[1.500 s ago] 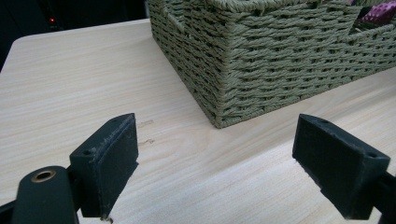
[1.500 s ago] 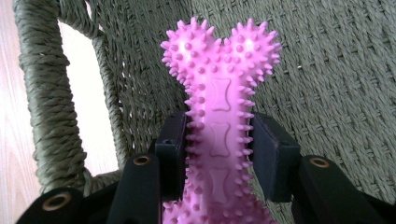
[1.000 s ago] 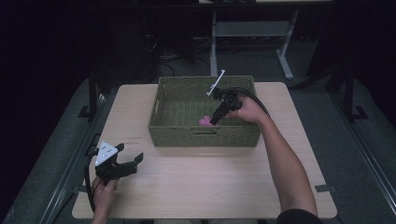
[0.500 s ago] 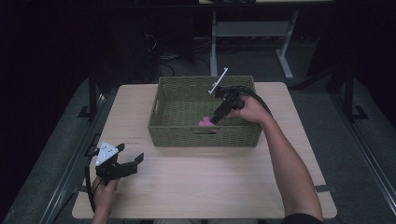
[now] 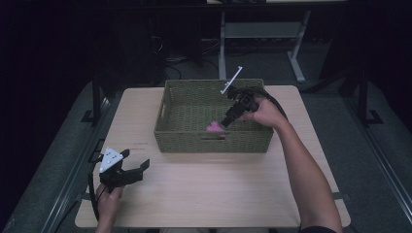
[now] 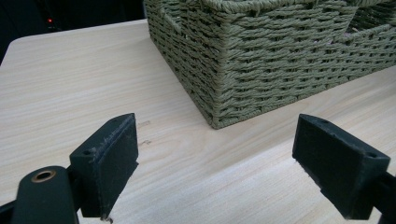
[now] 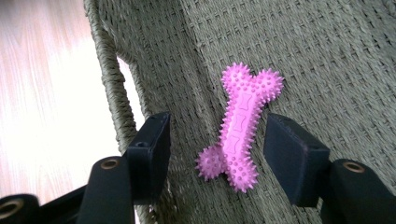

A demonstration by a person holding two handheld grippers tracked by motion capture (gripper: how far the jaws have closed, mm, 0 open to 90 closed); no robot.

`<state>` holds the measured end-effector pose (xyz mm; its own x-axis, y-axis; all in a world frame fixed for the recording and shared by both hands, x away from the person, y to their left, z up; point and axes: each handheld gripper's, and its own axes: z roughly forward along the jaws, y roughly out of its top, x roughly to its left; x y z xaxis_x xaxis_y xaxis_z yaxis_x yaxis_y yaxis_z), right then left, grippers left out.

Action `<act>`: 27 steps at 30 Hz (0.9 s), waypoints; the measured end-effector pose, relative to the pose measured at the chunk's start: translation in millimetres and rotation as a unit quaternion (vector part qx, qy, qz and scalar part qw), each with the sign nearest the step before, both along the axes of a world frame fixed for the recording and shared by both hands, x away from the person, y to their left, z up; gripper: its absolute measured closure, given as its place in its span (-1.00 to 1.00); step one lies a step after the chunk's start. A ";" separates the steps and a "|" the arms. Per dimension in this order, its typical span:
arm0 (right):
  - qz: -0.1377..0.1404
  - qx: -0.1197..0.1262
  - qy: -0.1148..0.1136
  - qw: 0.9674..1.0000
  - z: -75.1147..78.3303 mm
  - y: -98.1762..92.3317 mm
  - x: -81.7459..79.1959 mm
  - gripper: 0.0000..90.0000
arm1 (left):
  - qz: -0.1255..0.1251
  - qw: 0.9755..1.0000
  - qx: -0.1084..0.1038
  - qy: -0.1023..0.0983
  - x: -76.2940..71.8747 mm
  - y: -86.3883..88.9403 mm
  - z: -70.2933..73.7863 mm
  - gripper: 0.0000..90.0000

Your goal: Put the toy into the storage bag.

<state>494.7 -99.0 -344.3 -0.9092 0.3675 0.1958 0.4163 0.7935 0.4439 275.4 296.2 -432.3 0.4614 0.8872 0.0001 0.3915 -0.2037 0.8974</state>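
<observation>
Two grippers are seen: the right gripper [image 7: 215, 140] is held wide open around a pink bone toy [image 7: 240, 126] (untouched, between the jaws) on the basket [image 5: 184, 136] floor; the left gripper [image 6: 215, 163] is spread open, gripping nothing, over the table [image 6: 70, 84] with the basket ahead.

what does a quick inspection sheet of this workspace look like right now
surface: light wooden table, bare apart from the basket.
job's things: green woven basket at the far middle; pink spiky bone toy lies on its floor near the front wall.
clutter: nothing seen.
grippers: left gripper open over the table's near left corner, holding nothing; right gripper reaches into the basket, jaws open on either side of the toy, not closed on it.
cables: black cable loops from the left gripper; another trails from the right.
surroundings: dark room, metal desk frame beyond the table.
</observation>
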 end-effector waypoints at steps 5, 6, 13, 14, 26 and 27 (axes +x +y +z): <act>-0.003 0.003 -0.003 1.000 5.2 -3.6 -2.6 -0.11 | 0.000 1.000 0.001 -0.001 0.0 0.0 -0.1 -0.69; -0.005 0.004 -0.003 1.000 6.5 -4.4 -3.4 -0.11 | 0.001 1.000 0.001 -0.001 0.1 0.1 -0.1 -0.69; -0.009 0.007 -0.010 1.000 13.5 -9.0 -8.3 -0.14 | 0.000 1.000 0.001 0.000 -0.1 -0.4 0.1 -0.69; -0.010 0.008 -0.010 1.000 14.3 -9.6 -8.9 -0.14 | 0.000 1.000 0.001 0.000 -0.1 -0.6 0.1 -0.69; -0.014 0.009 -0.020 1.000 23.4 -17.6 -18.5 -0.17 | -0.001 1.000 0.002 0.001 -0.1 -0.5 0.2 -0.69; -0.013 0.010 -0.020 1.000 24.1 -18.5 -19.0 -0.17 | -0.001 1.000 0.003 0.001 -0.1 -0.5 0.2 -0.69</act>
